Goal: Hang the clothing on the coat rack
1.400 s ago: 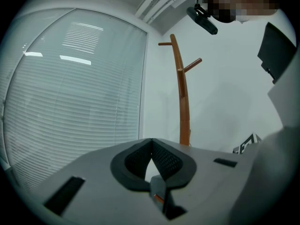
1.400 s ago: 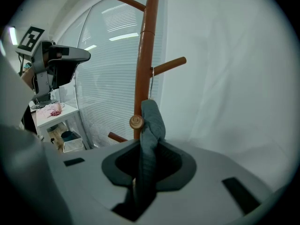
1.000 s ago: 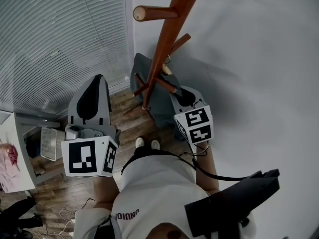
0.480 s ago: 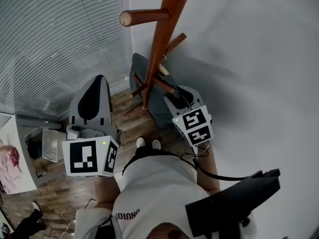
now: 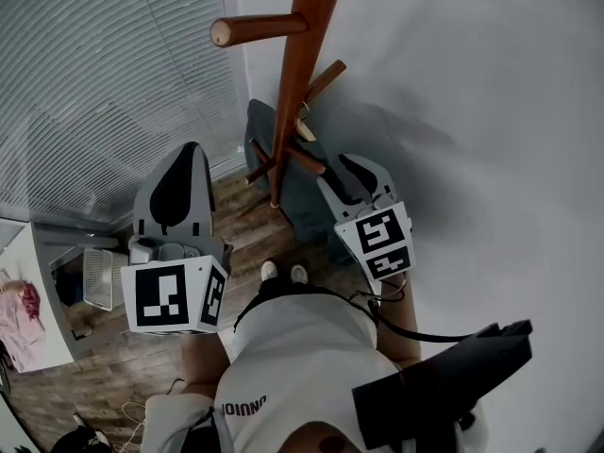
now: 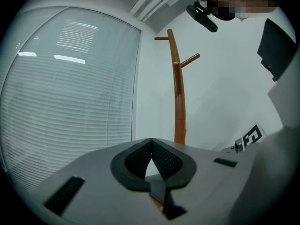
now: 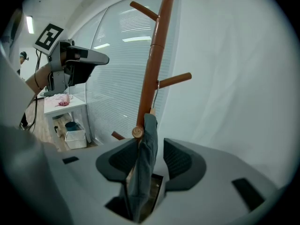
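Observation:
A brown wooden coat rack stands in the corner, and its pole rises just ahead in the right gripper view. A grey-blue garment hangs from a low peg and shows behind the pole in the head view. My right gripper is open and its jaws have just been opening. The hanging cloth sits between them, with a gap to the right pad. My left gripper is shut with nothing in it, held level to the left of the rack and apart from it.
Window blinds fill the left side and a white wall the right. A white table with pink cloth and a white basket stand at the left. The rack's feet spread on the wood floor.
The right gripper's jaws have spread apart off the garment, which stays hanging on the peg. The left gripper has kept still.

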The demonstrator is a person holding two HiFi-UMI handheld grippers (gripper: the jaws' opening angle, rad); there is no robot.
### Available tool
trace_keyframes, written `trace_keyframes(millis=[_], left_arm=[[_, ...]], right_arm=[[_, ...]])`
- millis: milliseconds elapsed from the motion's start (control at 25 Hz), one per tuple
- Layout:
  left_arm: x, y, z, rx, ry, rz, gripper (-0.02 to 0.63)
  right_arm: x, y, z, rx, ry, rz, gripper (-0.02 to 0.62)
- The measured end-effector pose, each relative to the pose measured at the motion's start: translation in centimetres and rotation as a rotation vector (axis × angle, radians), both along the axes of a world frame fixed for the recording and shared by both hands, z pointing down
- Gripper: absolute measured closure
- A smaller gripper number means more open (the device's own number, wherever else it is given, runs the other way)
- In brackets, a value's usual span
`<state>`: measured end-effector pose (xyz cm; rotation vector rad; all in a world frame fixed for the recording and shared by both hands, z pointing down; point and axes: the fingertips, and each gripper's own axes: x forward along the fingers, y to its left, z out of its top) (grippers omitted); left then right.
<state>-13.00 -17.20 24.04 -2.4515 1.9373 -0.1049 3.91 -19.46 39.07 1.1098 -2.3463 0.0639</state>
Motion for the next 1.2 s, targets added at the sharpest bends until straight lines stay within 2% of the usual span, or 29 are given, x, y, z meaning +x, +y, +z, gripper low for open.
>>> trace_keyframes(millis=[360, 440, 600, 760, 1040, 1200], left_arm=[[0.2, 0.1, -0.2, 0.011, -0.022, 0.002, 0.592], [0.4, 0.3, -0.4, 0.016, -0.023, 0.007, 0.592], [0.6, 0.4, -0.5, 0.022, -0.025, 0.013, 0.592], [0.7, 0.3, -0.6, 0.023, -0.026, 0.014, 0.592], [0.9, 0.3, -0.4, 0.017, -0.026, 0.013, 0.592], [0.8, 0.2, -0.5, 0.017, -0.021, 0.011, 0.592]], right_arm=[[1.4, 0.6, -1.5, 0.038, 0.069, -0.032, 0.416], [2.2, 0.5, -2.2, 0.074, 0.077, -0.002, 0.431], [3.9, -0.2, -4.3, 0.164, 0.05, 0.099, 0.543], [4.9, -0.8, -5.3, 0.217, 0.048, 0.164, 0.568], [7.0, -1.2, -7.5, 0.277, -0.065, 0.286, 0.575], [7.4, -1.2, -8.4, 0.304, -0.118, 0.319, 0.577]])
